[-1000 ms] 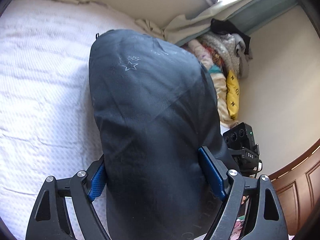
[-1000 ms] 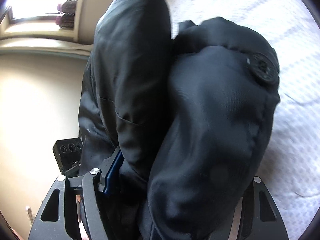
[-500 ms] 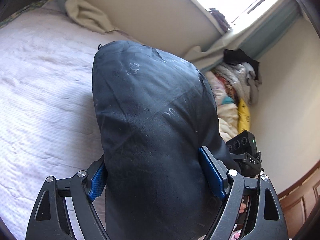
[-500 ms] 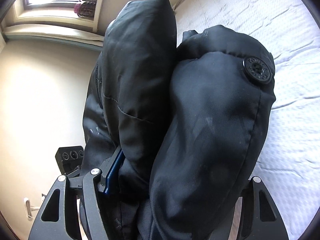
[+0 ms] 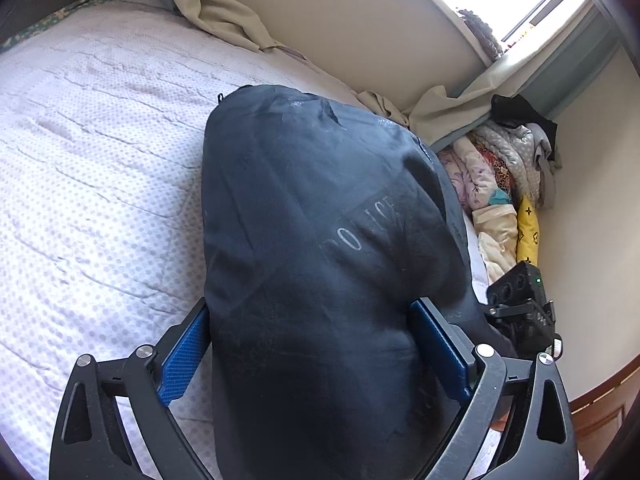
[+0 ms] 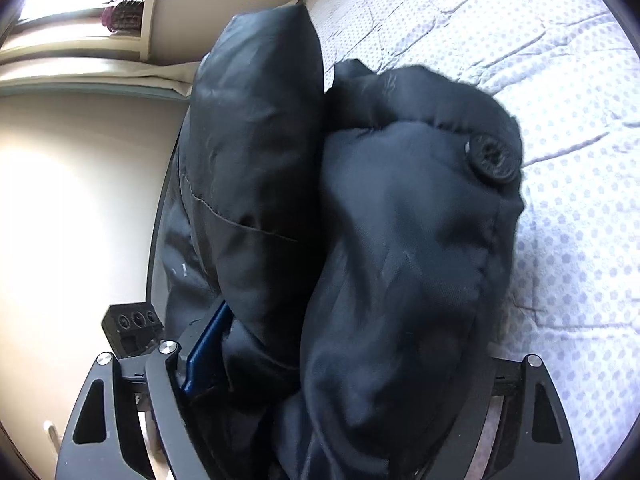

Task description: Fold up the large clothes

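Observation:
A bulky dark navy padded jacket (image 5: 320, 260) with faint "POLICE" lettering is bunched between the blue pads of my left gripper (image 5: 316, 348), which is shut on it above the white dotted bedspread (image 5: 88, 200). In the right wrist view the same jacket (image 6: 380, 260) fills the frame as two puffy folds with a large black button (image 6: 494, 158). My right gripper (image 6: 344, 364) is shut on it; only its left blue pad (image 6: 206, 350) shows, the right pad is hidden by fabric.
A pile of colourful clothes (image 5: 504, 184) lies by the wall at the bed's far right, with a yellow cushion (image 5: 528, 232). A beige curtain (image 5: 224, 16) drapes onto the bed. The window sill (image 6: 80, 40) holds baskets. The other gripper's camera (image 5: 520, 300) sits right of the jacket.
Both grippers have lifted and tilted with the jacket still gripped; more of the window, wall and far bed show, and the "POLICE" print has come into view.

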### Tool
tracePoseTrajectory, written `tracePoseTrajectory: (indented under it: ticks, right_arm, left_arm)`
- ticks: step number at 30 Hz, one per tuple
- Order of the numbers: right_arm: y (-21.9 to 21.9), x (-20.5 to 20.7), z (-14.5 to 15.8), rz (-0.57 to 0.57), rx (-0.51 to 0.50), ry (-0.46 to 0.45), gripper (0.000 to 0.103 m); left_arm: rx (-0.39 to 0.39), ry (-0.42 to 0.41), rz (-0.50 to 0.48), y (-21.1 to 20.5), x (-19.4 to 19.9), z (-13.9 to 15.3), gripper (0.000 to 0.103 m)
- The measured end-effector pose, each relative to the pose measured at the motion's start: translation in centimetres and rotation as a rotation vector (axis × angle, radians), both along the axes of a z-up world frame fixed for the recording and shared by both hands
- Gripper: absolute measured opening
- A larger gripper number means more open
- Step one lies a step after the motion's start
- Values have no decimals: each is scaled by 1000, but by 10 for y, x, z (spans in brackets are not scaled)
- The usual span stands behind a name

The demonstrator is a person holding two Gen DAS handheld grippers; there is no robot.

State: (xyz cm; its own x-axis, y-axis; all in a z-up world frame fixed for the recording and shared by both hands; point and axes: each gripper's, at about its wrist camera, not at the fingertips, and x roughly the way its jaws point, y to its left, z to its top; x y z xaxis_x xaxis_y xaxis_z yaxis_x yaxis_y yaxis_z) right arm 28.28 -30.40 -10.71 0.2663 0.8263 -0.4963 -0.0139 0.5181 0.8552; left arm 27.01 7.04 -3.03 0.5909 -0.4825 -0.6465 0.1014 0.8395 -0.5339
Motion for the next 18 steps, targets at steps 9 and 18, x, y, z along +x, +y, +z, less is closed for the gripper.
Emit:
tracePoseTrajectory:
  ticks: [9, 18]
  right_arm:
    - [-9, -11, 46, -37, -50, -81, 85]
    - [-33, -47, 111, -118, -248, -279, 84]
  left_arm:
    - [122, -50, 40, 4, -20, 29, 98]
    - [319, -158, 51, -18, -49, 68, 100]
